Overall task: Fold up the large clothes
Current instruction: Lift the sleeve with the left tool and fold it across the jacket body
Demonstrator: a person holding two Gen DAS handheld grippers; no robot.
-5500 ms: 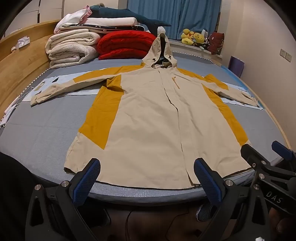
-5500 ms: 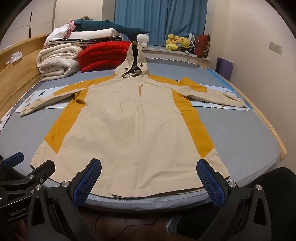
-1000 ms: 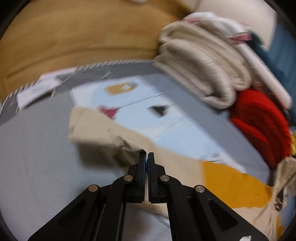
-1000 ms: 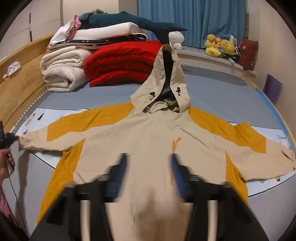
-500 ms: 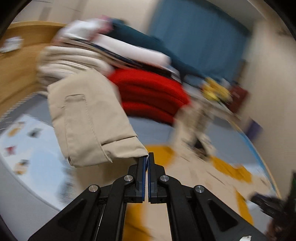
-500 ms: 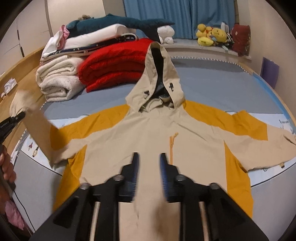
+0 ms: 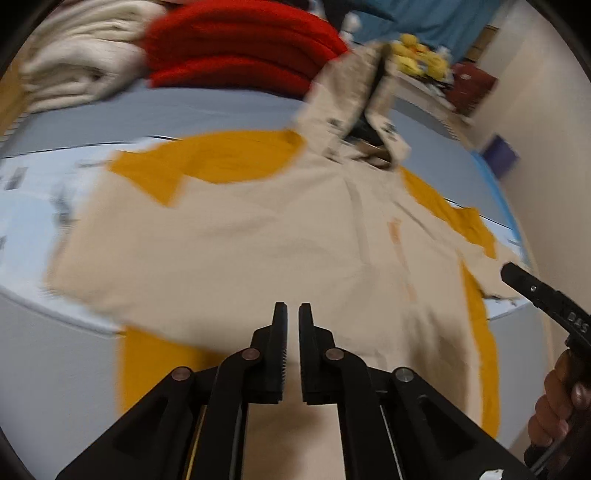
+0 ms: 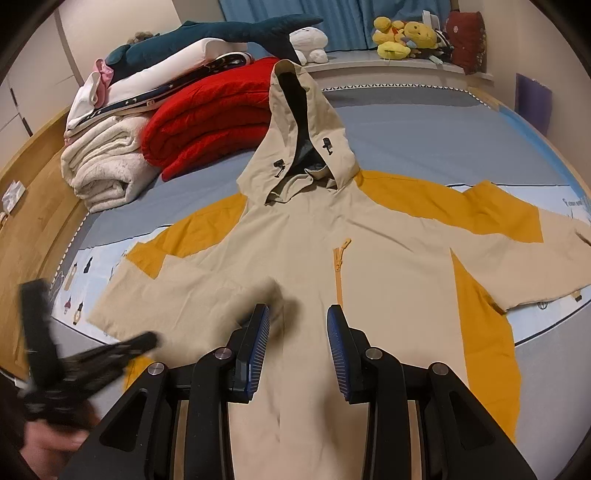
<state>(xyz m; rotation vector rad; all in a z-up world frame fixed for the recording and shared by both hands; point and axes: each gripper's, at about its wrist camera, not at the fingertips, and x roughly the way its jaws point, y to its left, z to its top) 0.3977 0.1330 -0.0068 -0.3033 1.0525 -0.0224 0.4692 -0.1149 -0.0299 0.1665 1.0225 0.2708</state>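
Observation:
A beige and mustard hooded jacket (image 8: 369,266) lies face up on the grey bed (image 8: 424,140), hood (image 8: 303,136) toward the headboard. Its left sleeve (image 8: 192,291) lies folded in over the chest; the right sleeve (image 8: 524,240) is spread out. In the left wrist view the jacket (image 7: 258,240) is blurred. My left gripper (image 7: 291,317) hovers over the folded sleeve with a narrow gap between the jaws, nothing in them; it also shows blurred in the right wrist view (image 8: 122,347). My right gripper (image 8: 298,325) is open and empty above the jacket's front.
Folded white blankets (image 8: 107,166) and a red quilt (image 8: 214,114) are stacked at the bed's far left. Plush toys (image 8: 402,33) sit on the ledge by the blue curtain. A wooden bed frame (image 8: 26,221) runs along the left. A patterned sheet (image 8: 85,288) lies under the sleeves.
My left gripper carried the left sleeve in over the chest, let it go and opened slightly. My right gripper opened wider and stayed over the jacket front.

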